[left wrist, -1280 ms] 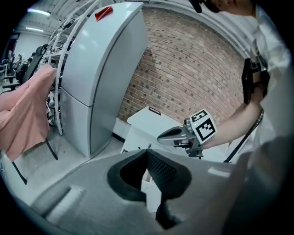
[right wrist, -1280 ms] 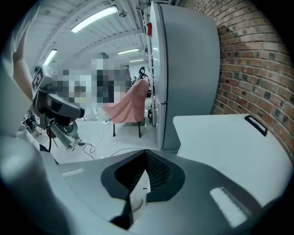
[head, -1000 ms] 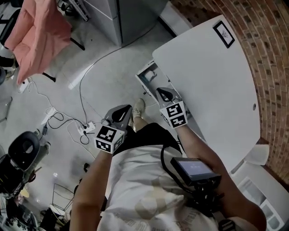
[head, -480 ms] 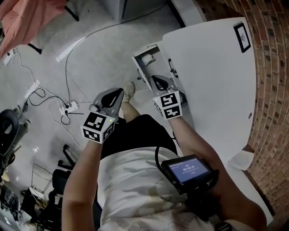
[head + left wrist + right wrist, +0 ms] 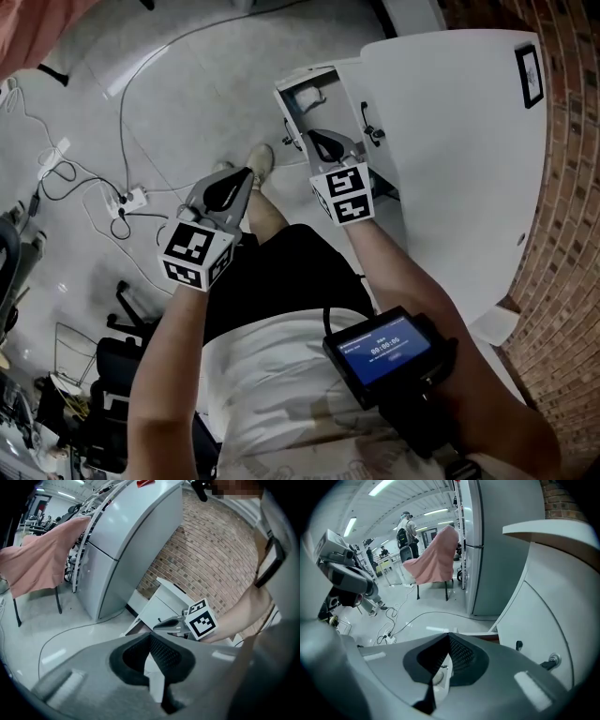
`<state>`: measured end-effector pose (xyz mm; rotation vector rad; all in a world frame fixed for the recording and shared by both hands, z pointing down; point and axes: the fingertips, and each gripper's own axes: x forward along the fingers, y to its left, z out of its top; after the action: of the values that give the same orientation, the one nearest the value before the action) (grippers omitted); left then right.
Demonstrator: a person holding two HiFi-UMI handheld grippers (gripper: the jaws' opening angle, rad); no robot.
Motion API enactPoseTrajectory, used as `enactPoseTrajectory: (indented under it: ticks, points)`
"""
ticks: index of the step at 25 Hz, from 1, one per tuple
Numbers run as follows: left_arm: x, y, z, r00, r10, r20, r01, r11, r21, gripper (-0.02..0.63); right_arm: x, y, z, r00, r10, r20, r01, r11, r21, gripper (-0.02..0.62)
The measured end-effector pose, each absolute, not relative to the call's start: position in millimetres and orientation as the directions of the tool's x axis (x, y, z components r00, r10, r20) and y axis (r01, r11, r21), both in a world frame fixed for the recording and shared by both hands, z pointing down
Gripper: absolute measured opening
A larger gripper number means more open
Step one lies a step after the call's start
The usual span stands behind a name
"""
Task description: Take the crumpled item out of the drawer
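Since the earlier picture both grippers have come down, and the open drawer (image 5: 285, 111) now sits higher, near the top middle of the head view. The right gripper (image 5: 311, 138) has its tip at the drawer's lower edge, and the left gripper (image 5: 247, 173) is to the lower left over the grey floor (image 5: 178, 112). Both pairs of jaws are pressed together with nothing in them. The small pale crumpled item (image 5: 314, 95) lies in the upper part of the drawer, just above the right jaws without touching them, and well apart from the left ones.

Head cam looks steeply down; gripper cams fwd, low; all share cabinet (image 5: 450, 141).
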<state>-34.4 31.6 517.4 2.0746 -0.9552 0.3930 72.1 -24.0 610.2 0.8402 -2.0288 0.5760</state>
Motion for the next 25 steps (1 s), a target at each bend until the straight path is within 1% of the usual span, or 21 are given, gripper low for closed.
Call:
enactPoseTrajectory:
  ticks: [11,17,25]
  points:
    - [-28,-1,552,0.646,-0.537,0.543,-0.755,-0.343,0.559,0.005,93,-47,660,-0.364,-0.345,0.865,-0.755,0.654,-0.057,0.008]
    - [-1,-3,562,0.674,-0.511,0.533,-0.731,-0.360,0.580,0.005,108,-49,690,-0.326,-0.329,0.886,-0.772,0.634,-0.049,0.008]
    - [11,-1,583,0.676,-0.511,0.530,-0.726,-0.343,0.596,0.005,118,-61,729,-0.269,-0.341,0.901,-0.820,0.571,-0.029,0.008]
